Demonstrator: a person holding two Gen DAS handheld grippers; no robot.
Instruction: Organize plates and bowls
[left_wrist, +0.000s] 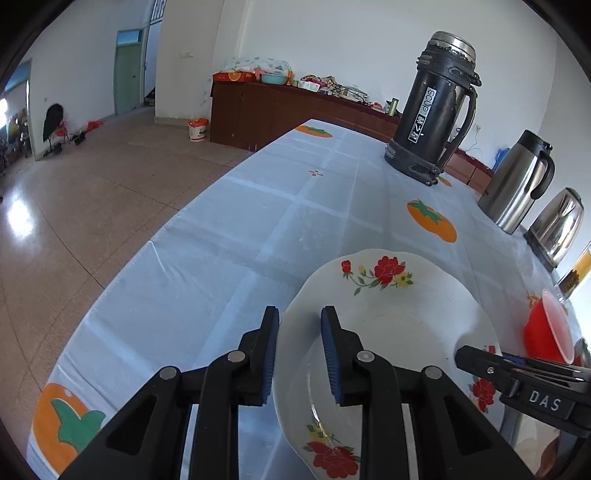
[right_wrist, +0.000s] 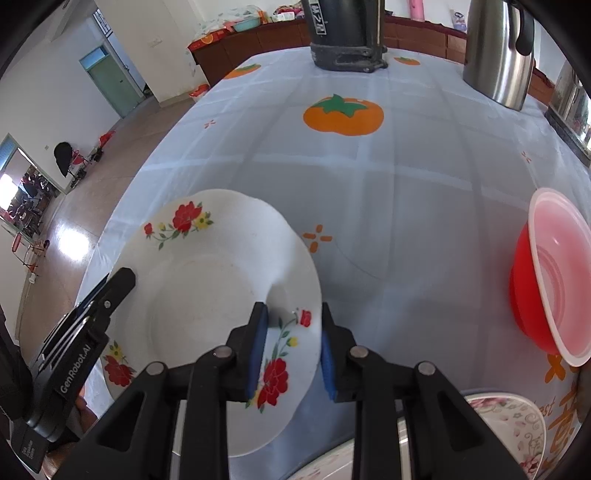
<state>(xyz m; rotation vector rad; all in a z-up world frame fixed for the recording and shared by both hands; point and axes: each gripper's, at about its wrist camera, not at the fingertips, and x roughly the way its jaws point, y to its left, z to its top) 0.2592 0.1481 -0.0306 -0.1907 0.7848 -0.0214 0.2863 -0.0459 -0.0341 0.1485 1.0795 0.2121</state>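
A white plate with red flowers (left_wrist: 388, 325) (right_wrist: 207, 280) is held by both grippers over the persimmon-print tablecloth (left_wrist: 258, 229). My left gripper (left_wrist: 301, 350) is shut on the plate's left rim, one pad outside the edge and the other on the inner face; in the right wrist view the left gripper (right_wrist: 118, 284) sits at that rim. My right gripper (right_wrist: 291, 347) is shut on the plate's right rim, over a flower print; its tip (left_wrist: 469, 358) shows in the left wrist view. A red plastic bowl (left_wrist: 546, 328) (right_wrist: 546, 273) lies tilted to the right.
A pink-flowered dish (right_wrist: 509, 424) and another plate rim (right_wrist: 325, 465) sit near the front right. A black thermos (left_wrist: 432, 110), a steel jug (left_wrist: 517, 181) and a kettle (left_wrist: 557, 229) line the far side. The table edge (left_wrist: 155, 236) drops to the floor on the left.
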